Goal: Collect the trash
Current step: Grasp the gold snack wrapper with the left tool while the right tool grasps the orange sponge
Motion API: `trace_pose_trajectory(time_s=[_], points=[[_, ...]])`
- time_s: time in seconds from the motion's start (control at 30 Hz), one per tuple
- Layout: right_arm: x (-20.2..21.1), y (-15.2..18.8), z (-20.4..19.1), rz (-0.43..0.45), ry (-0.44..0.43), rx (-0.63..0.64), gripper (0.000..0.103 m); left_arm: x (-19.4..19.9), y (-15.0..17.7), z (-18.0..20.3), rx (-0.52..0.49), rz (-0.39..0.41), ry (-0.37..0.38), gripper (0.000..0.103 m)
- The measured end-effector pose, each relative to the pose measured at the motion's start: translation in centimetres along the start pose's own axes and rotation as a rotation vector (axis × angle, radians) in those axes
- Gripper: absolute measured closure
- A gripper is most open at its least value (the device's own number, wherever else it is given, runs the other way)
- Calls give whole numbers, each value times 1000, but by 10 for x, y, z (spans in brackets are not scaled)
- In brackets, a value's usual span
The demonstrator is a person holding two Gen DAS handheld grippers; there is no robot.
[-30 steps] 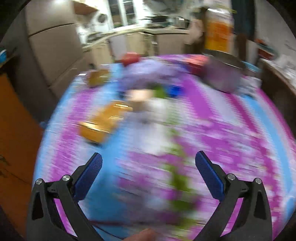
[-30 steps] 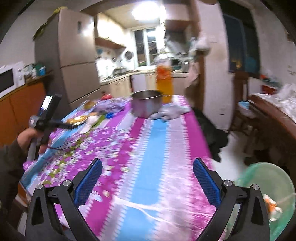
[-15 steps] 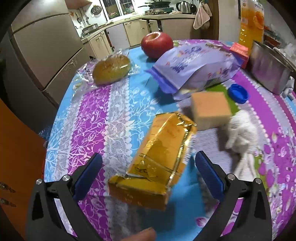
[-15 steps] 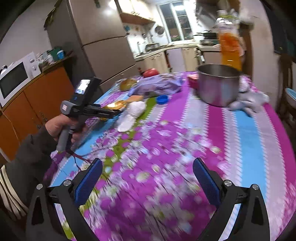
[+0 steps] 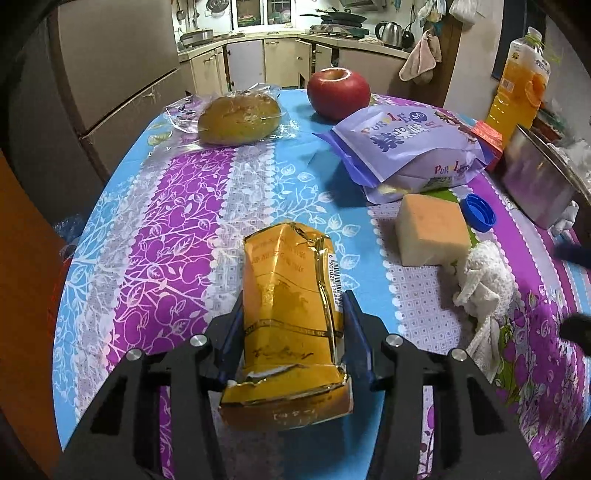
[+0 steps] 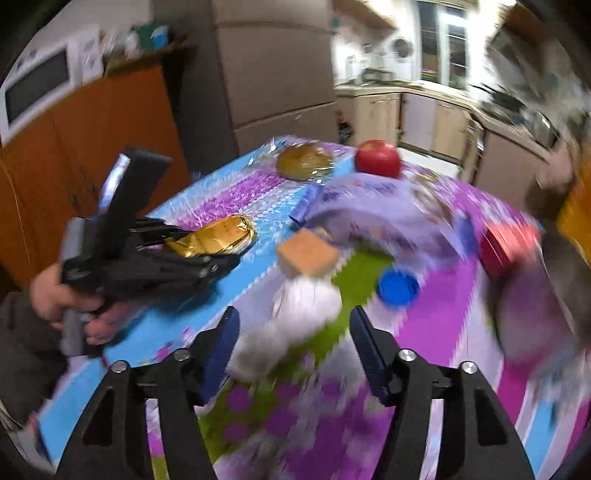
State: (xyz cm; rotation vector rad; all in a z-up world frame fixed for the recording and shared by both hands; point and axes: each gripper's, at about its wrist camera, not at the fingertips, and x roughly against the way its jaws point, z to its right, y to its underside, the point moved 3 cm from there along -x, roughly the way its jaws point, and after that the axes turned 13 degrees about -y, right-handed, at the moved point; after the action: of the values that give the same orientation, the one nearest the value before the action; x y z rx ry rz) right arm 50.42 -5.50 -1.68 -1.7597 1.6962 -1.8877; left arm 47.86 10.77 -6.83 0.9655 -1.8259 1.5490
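Left jaws had closed on the wrapper

Half a second after straddling it, the left gripper [image 5: 291, 328] clamped the crumpled gold foil wrapper [image 5: 291, 314] on the floral tablecloth [image 5: 177, 229]; the right gripper [image 6: 293, 341] hovered, jaws apart, over the white crumpled tissue [image 6: 295, 314].

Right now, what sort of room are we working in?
Most likely a home kitchen with a dining table. A tall fridge stands beside the table with the floral cloth, cabinets and a kettle line the far counter, and a microwave sits on a wooden cupboard.
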Motion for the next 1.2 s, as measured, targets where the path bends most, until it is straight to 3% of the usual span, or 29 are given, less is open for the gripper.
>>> trace_pose_trajectory(time_s=[0.17,0.43,0.53,0.63,0.83,0.97,1.2], points=[[-52,-36,8,-115,26,107,31,1,1,-1,8,0,1,56],[-94,-49,11,-219,52,182,31,0,0,-2,9,4,-8,56],[-105,-48,15,-243,72,194,35,-1,-1,-1,9,6,-13,56],[-111,-44,18,-255,71,190,45,-2,-2,-1,8,10,-12,56],[-99,-41,18,-174,107,174,55,-1,-1,-1,17,19,-25,57],[-65,-40,9,-23,134,109,56,2,-1,-2,31,35,-83,58],[13,-7,-14,178,254,-6,56,57,-4,2,57,178,-189,58]])
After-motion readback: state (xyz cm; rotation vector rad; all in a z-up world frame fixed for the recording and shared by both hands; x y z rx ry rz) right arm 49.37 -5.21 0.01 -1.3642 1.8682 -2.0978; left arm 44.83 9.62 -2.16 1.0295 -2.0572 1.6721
